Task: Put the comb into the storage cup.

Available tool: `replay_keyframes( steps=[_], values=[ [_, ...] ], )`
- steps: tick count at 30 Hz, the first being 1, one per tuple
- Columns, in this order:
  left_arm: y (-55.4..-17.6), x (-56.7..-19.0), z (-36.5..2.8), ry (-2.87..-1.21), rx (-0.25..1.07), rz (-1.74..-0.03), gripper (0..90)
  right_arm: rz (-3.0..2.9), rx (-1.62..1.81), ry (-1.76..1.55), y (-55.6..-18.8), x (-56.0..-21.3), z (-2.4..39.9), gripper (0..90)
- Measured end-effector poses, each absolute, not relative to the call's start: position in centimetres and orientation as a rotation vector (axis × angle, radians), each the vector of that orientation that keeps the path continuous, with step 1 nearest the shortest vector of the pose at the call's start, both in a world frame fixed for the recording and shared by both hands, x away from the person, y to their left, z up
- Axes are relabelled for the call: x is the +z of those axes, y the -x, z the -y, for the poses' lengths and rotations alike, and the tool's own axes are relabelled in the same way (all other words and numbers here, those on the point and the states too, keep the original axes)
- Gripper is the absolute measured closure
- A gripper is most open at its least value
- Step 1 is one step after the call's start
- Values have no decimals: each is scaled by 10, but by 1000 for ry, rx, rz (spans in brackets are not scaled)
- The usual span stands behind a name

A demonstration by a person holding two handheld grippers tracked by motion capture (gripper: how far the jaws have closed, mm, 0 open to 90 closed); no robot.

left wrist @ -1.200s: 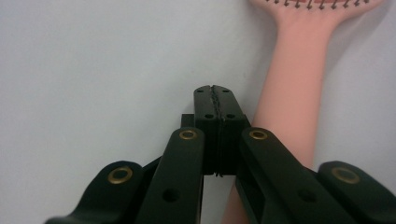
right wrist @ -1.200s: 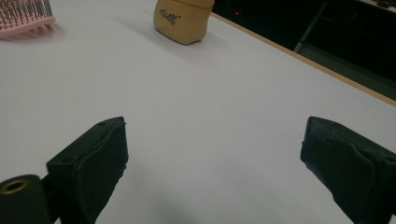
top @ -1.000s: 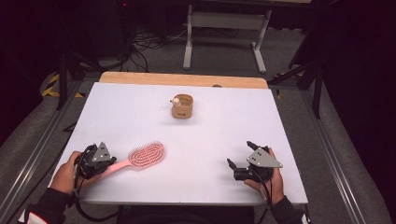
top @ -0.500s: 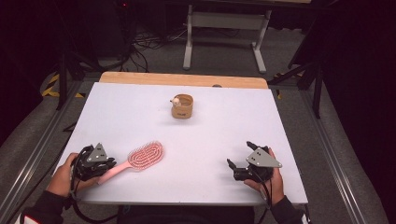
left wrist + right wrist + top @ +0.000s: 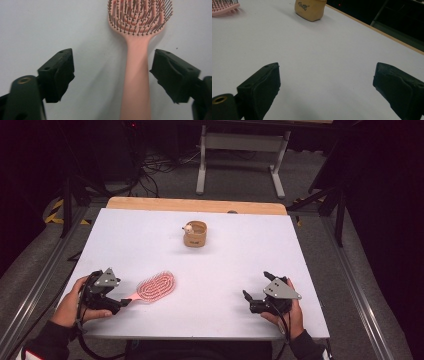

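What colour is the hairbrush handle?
Pink, the hairbrush handle shows best in the left gripper view.

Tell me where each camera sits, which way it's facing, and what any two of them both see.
High view: above the person's side, looking forward and down on the table; both hands with the left gripper and right gripper show.
Left gripper view: rides the left gripper, looking along its open jaws, just opened, at the brush handle between them.
Right gripper view: rides the right gripper, looking across the table toward the cup.
All three show the brush.
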State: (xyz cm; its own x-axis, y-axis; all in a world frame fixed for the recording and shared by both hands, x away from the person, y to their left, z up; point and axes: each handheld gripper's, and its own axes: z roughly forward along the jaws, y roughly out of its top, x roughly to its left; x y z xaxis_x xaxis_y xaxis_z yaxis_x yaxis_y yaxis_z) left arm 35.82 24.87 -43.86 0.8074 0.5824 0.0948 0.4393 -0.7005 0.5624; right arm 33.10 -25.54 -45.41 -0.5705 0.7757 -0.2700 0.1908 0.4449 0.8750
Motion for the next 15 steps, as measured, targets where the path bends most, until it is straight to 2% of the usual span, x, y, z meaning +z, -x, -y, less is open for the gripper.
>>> replay_keyframes(
  steps=[3, 6, 15],
  values=[
    [-365, -442, -242, -2491, 329, -772, 133, -2020, 1103, -810, -331, -454, 255, 79],
    [-374, -448, -235, -2554, 298, -768, 120, -2019, 1101, -812, -331, -454, 256, 79],
    [-385, -450, -227, -2648, 205, -755, 149, -2036, 1092, -803, -332, -456, 255, 79]
  ],
)
